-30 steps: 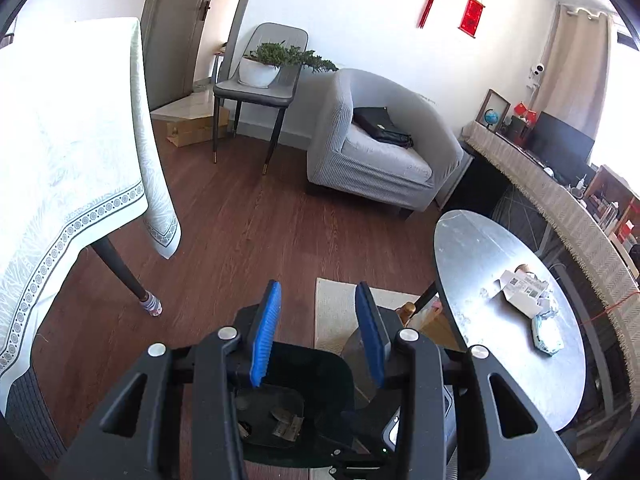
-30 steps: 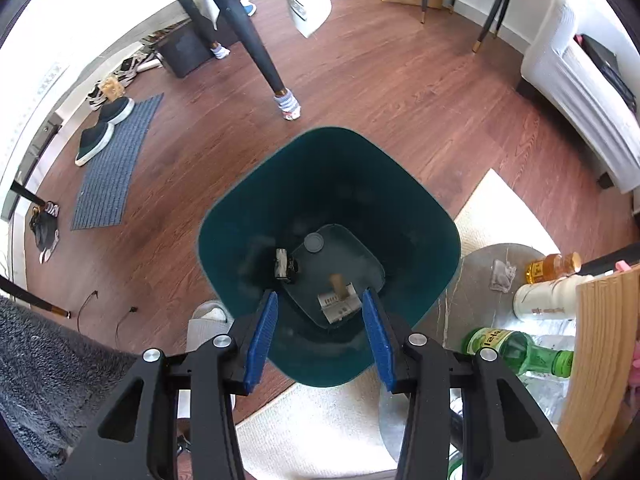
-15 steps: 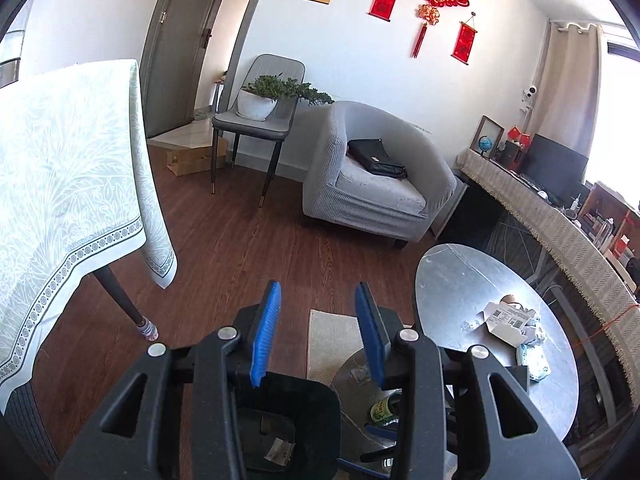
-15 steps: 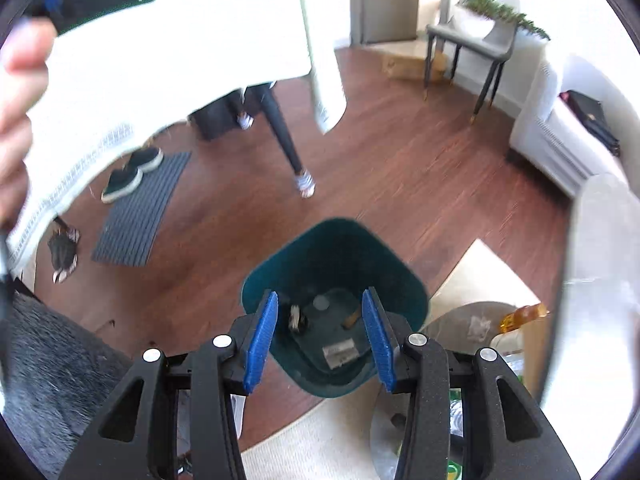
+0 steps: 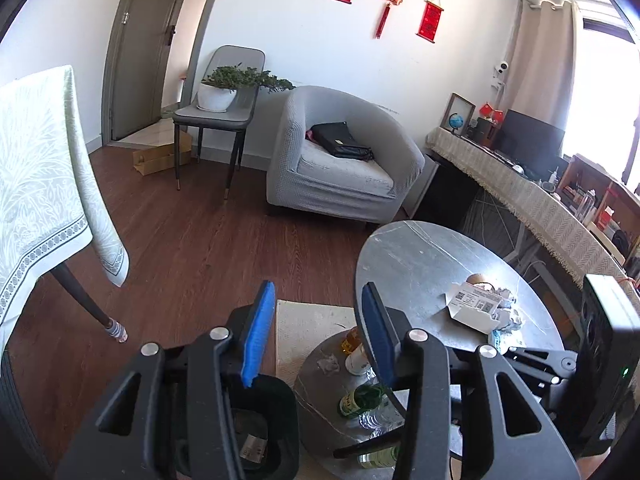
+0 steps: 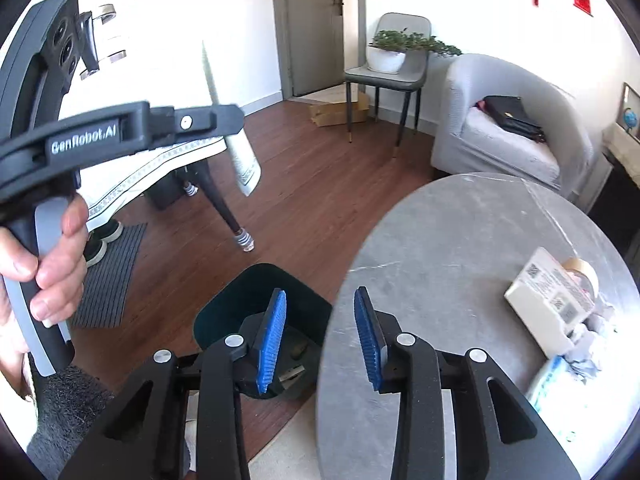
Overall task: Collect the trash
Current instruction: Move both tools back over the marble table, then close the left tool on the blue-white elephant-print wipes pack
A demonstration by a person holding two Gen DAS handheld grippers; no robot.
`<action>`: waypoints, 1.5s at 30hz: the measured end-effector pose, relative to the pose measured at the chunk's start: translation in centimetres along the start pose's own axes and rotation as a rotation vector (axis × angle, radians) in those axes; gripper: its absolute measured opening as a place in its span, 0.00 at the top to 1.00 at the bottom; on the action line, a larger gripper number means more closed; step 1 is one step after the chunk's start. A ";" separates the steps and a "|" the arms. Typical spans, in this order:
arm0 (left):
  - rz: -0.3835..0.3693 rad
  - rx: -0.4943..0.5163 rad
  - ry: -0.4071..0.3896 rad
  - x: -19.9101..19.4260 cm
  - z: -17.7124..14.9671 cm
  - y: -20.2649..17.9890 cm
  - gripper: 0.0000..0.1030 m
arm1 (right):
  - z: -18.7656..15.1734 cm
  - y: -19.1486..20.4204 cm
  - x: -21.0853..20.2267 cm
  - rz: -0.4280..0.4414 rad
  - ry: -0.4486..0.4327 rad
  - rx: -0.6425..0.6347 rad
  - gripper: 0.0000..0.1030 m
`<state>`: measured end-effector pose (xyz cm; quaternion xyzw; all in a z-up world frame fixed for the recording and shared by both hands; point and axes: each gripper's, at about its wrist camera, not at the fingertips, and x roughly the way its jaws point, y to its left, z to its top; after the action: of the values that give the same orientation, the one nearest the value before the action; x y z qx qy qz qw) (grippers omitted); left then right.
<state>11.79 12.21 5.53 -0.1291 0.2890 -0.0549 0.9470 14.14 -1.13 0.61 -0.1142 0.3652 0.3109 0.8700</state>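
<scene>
two handheld grippers hover over a living room floor, both empty. the left gripper has its blue pads apart with nothing between them, and its jaws have just been opening. the right gripper also holds nothing, its pads apart, though its jaws have just been closing. below and between them, on the wooden floor, stands a dark green trash bin with a few scraps lying in its bottom. just right of the bin is a round grey table. on the far right part of that table lies the trash: a white cardboard box with printed labels, a roll of tape behind it, and crumpled tissues beside it. a lower shelf under the table carries bottles. a hand at the left grips the other gripper's handle. a grey armchair sits far back.
</scene>
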 end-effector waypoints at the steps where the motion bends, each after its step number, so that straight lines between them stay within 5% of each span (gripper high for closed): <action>1: -0.006 0.008 0.007 0.4 -0.2 -0.7 0.52 | -0.2 -0.7 -0.4 -0.010 -0.006 0.012 0.67; 8: -0.063 0.067 0.084 3.0 -1.9 -5.7 0.48 | -1.4 -6.5 -3.9 -0.084 -0.064 0.110 0.68; 23: -0.190 0.226 0.216 7.5 -6.2 -16.4 0.21 | -6.4 -15.8 -8.1 -0.228 -0.082 0.298 0.70; 30: -0.233 0.303 0.274 9.1 -8.3 -20.4 0.12 | -8.2 -18.4 -10.3 -0.240 -0.116 0.370 0.41; 45: -0.172 0.368 0.331 12.2 -10.0 -24.8 0.10 | -10.7 -21.3 -11.7 -0.238 -0.109 0.426 0.38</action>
<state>15.53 -15.90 -2.18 0.0317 0.4129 -0.2073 0.8863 15.04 -27.64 0.65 0.0464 0.3591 0.1281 0.9233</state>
